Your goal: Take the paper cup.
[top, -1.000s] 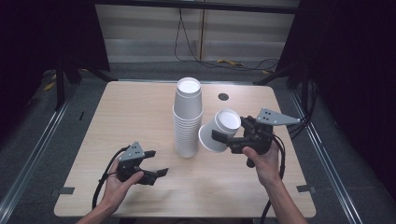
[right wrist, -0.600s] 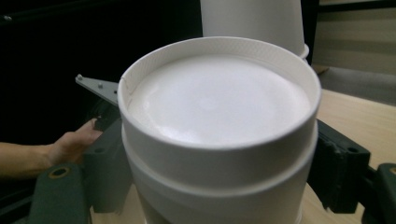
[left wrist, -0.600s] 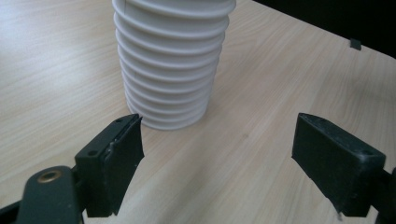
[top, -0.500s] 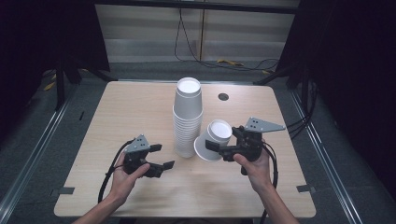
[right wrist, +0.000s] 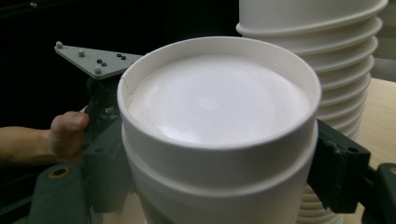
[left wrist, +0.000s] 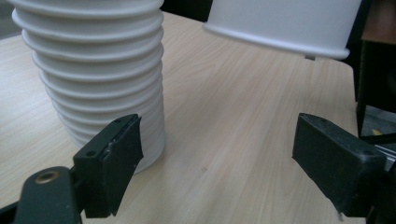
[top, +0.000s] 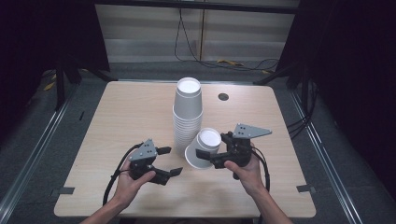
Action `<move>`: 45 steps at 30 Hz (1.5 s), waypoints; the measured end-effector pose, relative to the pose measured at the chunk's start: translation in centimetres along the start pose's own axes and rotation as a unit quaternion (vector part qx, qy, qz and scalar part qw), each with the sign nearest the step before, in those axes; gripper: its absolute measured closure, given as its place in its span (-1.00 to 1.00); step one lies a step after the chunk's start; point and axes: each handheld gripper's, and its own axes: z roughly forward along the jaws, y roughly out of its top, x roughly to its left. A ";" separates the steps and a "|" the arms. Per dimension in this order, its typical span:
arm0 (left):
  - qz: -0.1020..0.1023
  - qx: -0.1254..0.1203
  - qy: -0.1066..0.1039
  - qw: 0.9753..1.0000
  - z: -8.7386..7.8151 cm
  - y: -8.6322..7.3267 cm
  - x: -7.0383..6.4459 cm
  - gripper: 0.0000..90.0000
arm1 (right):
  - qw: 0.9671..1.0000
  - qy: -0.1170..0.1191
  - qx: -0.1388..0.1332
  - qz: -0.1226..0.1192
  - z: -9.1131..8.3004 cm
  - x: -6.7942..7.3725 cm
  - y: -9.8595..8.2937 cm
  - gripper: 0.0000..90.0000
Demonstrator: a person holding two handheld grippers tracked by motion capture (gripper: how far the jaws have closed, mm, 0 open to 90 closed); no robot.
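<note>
- Right now the right gripper (top: 204, 156) is clamping a single white paper cup (top: 203, 148) between its two black jaws, holding it upside down and tilted, base pointing up toward the stack.
- Seen from the right gripper view, the cup (right wrist: 219, 135) is sitting squarely between the jaws, one pressing each side of its wall, flat bottom facing the camera.
- That held cup is hanging at about four o'clock from the tall stack of cups (top: 187, 115), just beside its lower part; whether they are touching I cannot tell.
- The stack is standing upside down near the middle of the wooden table (top: 126, 116), leaning very slightly.
- Over at roughly seven o'clock from the stack, the left gripper (top: 170, 161) is hovering with its jaws spread wide and gripping nothing.
- Looking along the left gripper view, the ribbed rims of the stack (left wrist: 93, 70) are lying just past the one jaw, and the rim of the held cup (left wrist: 280, 23) is showing at one o'clock, above bare tabletop.
- A small dark round insert (top: 223, 96) is sitting in the table at one o'clock from the stack.
</note>
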 end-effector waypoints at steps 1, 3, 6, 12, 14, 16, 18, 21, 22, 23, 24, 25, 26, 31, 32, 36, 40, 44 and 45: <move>0.000 0.000 0.000 1.000 0.0 0.0 0.0 -0.65 | 1.000 0.000 0.000 0.000 0.0 0.0 0.0 -0.54; 0.002 -0.014 -0.011 1.000 -0.1 0.1 -0.1 -0.65 | 1.000 0.007 0.006 0.003 0.4 0.0 -0.5 -0.54; 0.017 -0.042 -0.029 0.999 -0.5 0.2 -0.5 -0.66 | 1.000 0.016 0.013 0.010 1.1 0.1 -1.2 -0.54; 0.013 -0.036 -0.040 0.998 -0.2 0.0 -0.8 -0.66 | 0.999 0.026 0.027 0.017 1.8 0.2 -1.6 -0.54; 0.012 -0.037 -0.038 0.999 -0.2 0.0 -0.9 -0.66 | 0.999 0.027 0.028 0.014 1.9 0.3 -1.6 -0.54; 0.013 -0.038 -0.038 0.998 -0.2 0.0 -0.9 -0.66 | 0.999 0.030 0.030 0.014 1.9 0.3 -1.6 -0.54; 0.016 -0.043 -0.045 0.998 -0.2 0.2 -0.9 -0.66 | 0.999 0.034 0.028 0.016 1.9 0.4 -1.6 -0.54; 0.019 -0.042 -0.048 0.998 0.0 0.2 -1.2 -0.66 | 0.999 0.040 0.027 0.016 2.2 0.5 -1.7 -0.54; 0.017 -0.044 -0.049 0.998 0.2 0.2 -1.3 -0.66 | 0.999 0.043 0.028 0.015 2.3 0.6 -1.7 -0.54; 0.018 -0.039 -0.053 0.998 0.3 0.2 -1.3 -0.66 | 0.999 0.044 0.029 0.014 2.4 0.7 -1.8 -0.54; 0.018 -0.039 -0.053 0.998 0.3 0.2 -1.3 -0.66 | 0.999 0.044 0.029 0.014 2.4 0.7 -1.8 -0.54; 0.017 -0.040 -0.056 0.998 0.4 0.2 -1.3 -0.66 | 0.998 0.048 0.032 0.014 2.6 0.8 -1.9 -0.54; 0.019 -0.034 -0.056 0.998 0.6 0.1 -1.4 -0.67 | 0.998 0.054 0.037 0.013 3.0 0.9 -2.1 -0.54; 0.009 -0.024 -0.068 0.997 0.9 0.0 -1.4 -0.75 | 0.997 0.061 0.043 0.015 3.6 1.2 -2.4 -0.54; 0.012 -0.019 -0.066 0.998 1.0 0.0 -1.3 -0.77 | 0.997 0.063 0.044 0.015 3.7 1.2 -2.5 -0.54; 0.010 -0.015 -0.070 0.997 1.4 -0.1 -1.4 -0.83 | 0.996 0.071 0.043 0.017 4.4 1.6 -2.7 -0.54; 0.016 -0.018 -0.070 0.997 1.5 -0.2 -1.6 -0.90 | 0.995 0.083 0.038 0.025 4.8 1.8 -3.0 -0.54; 0.018 -0.025 -0.073 0.997 1.5 -0.4 -1.8 -0.85 | 0.996 0.086 0.034 0.020 4.9 2.3 -3.1 -0.54; 0.020 -0.024 -0.075 0.997 1.5 -0.4 -1.9 -0.83 | 0.995 0.086 0.033 0.022 4.9 2.3 -3.1 -0.54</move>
